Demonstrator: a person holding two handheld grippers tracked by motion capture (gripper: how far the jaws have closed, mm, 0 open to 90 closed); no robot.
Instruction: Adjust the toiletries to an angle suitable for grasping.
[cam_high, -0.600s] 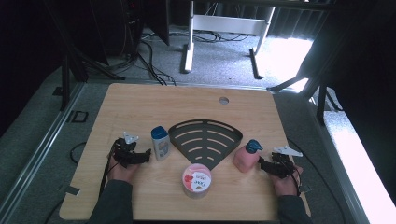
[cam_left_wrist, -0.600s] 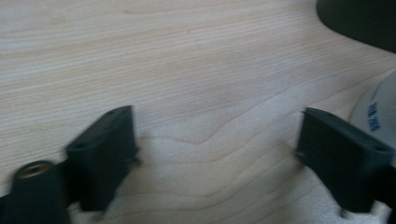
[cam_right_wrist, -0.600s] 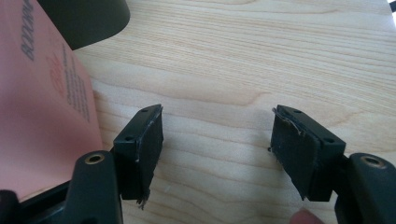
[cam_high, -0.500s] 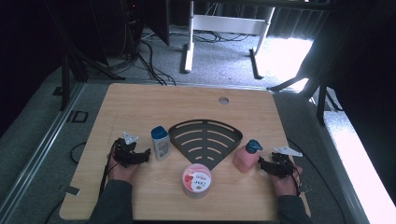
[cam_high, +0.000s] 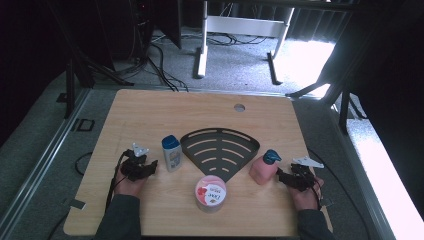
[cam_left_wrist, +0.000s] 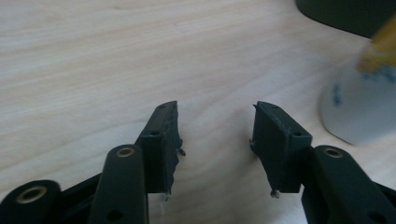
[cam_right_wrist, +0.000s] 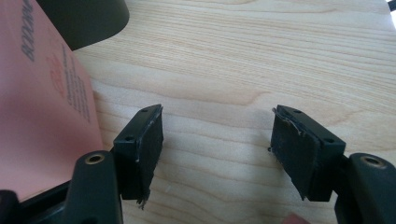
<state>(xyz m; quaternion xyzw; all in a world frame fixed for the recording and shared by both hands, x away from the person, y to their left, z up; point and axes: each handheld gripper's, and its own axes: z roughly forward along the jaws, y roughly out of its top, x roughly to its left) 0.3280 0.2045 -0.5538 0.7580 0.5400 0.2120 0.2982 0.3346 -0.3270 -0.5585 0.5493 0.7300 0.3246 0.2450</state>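
High view: left gripper (cam_high: 150, 165), jaws apart and empty, sits at nine o'clock of white bottle (cam_high: 171, 153); right gripper (cam_high: 281, 175), likewise parted and empty, at three o'clock of pink bottle (cam_high: 262, 168).

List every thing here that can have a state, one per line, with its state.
Left tool: open, nothing between its jaws.
Right tool: open, nothing between its jaws.
White bottle: upright, blue cap on, beside the left tool.
Pink bottle: upright, blue top on, beside the right tool.
Tub: upright, lid on.
Rack: flat on the table, nothing on it.
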